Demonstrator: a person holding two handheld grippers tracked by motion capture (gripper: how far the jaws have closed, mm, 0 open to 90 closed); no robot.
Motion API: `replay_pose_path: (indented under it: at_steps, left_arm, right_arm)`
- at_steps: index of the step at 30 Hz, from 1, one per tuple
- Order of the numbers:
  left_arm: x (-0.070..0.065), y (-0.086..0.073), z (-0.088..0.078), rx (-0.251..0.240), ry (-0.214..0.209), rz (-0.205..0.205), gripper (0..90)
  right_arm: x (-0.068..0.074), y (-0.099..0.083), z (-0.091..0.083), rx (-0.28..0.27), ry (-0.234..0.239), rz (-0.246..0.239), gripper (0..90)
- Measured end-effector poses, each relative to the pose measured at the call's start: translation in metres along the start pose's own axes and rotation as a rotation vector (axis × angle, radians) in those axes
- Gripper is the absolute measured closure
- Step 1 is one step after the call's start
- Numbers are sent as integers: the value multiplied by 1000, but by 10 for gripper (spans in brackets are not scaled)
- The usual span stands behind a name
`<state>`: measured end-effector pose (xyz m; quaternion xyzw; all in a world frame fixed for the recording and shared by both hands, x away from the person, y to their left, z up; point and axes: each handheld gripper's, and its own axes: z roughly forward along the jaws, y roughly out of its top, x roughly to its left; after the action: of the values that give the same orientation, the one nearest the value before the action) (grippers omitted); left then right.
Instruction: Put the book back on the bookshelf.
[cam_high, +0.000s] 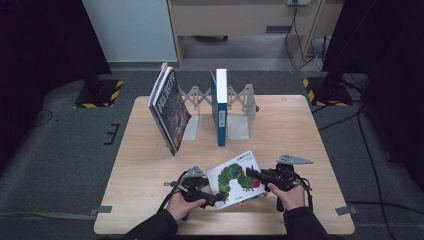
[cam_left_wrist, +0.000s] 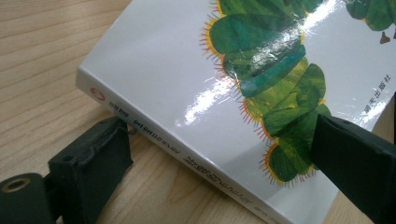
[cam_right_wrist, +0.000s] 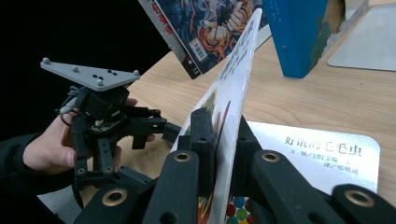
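Note:
A white picture book with a green caterpillar on its cover (cam_high: 235, 181) lies near the table's front edge, between my two grippers. My right gripper (cam_high: 251, 173) is shut on the free edge of the front cover (cam_right_wrist: 239, 70) and holds it raised off the title page (cam_right_wrist: 322, 149); its jaws (cam_right_wrist: 224, 135) pinch the cover from both sides. My left gripper (cam_high: 216, 198) is at the book's spine side. Its jaws (cam_left_wrist: 222, 140) stand wide open, one pad (cam_left_wrist: 100, 149) on the table beside the spine (cam_left_wrist: 154, 135), the other pad (cam_left_wrist: 350, 154) over the cover. The left gripper (cam_right_wrist: 170, 131) also faces the book from the far side.
At the back of the wooden table (cam_high: 300, 130) a metal folding bookend rack (cam_high: 240, 112) holds an upright blue book (cam_high: 220, 107). A dark-covered book (cam_high: 169, 110) leans against the rack's left end. Black stands and cables lie on the floor around the table.

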<state>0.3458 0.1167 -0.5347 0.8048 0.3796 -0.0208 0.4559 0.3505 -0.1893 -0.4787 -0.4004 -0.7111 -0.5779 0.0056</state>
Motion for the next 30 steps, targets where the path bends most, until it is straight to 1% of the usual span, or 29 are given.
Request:
replay_pose_path:
  at_steps: [3,4,5,6,9,10,11,12,14,15,18,19,21,22,25,27,29,30]
  left_arm:
    - [0,0,1,-3,-1,8,30]
    - [1,0,1,-3,1,18,31]
    - [1,0,1,-4,2,20,31]
    - [1,0,2,-8,1,18,30]
    - [1,0,2,-9,1,19,38]
    - [1,0,2,-12,9,27,44]
    - [0,0,3,-12,11,30,49]
    - [0,0,3,-11,15,36,51]
    - [0,0,3,-12,20,39,58]
    - [0,0,3,-12,20,39,58]
    - [0,0,3,-12,23,41,67]
    - [0,0,3,-12,23,40,66]
    - [-1,0,3,-12,26,39,67]
    - [-1,0,3,-12,28,40,67]
    - [-2,-1,4,-13,37,55,69]
    - [-2,-1,4,-14,39,56,71]
    - [-2,-1,4,-15,37,52,70]
    - [-1,-1,4,-15,36,52,70]
  right_arm:
    - [-1,-1,0,1,-3,2,832]
    - [-2,-1,0,6,-12,-2,823]
    - [-3,-2,0,13,-29,-9,816]
    - [-4,-2,0,13,-32,-7,804]
    - [-7,-6,2,35,-81,-17,734]
    - [-7,-7,4,46,-92,-14,708]
    - [-8,-9,6,65,-117,-21,674]
    - [-8,-10,8,77,-123,-19,649]
    - [-9,-14,14,114,-158,-37,598]
    - [-9,-16,16,125,-170,-38,583]
    - [-11,-18,18,134,-192,-28,541]
    - [-11,-19,19,146,-207,-37,513]
    - [-11,-21,22,166,-225,-40,456]
    - [-11,-22,23,176,-236,-51,444]
    - [-10,-23,26,188,-252,-38,394]
    - [-10,-25,28,204,-270,-43,354]
    - [-10,-27,30,209,-277,-48,343]
    - [-10,-27,30,209,-276,-37,343]
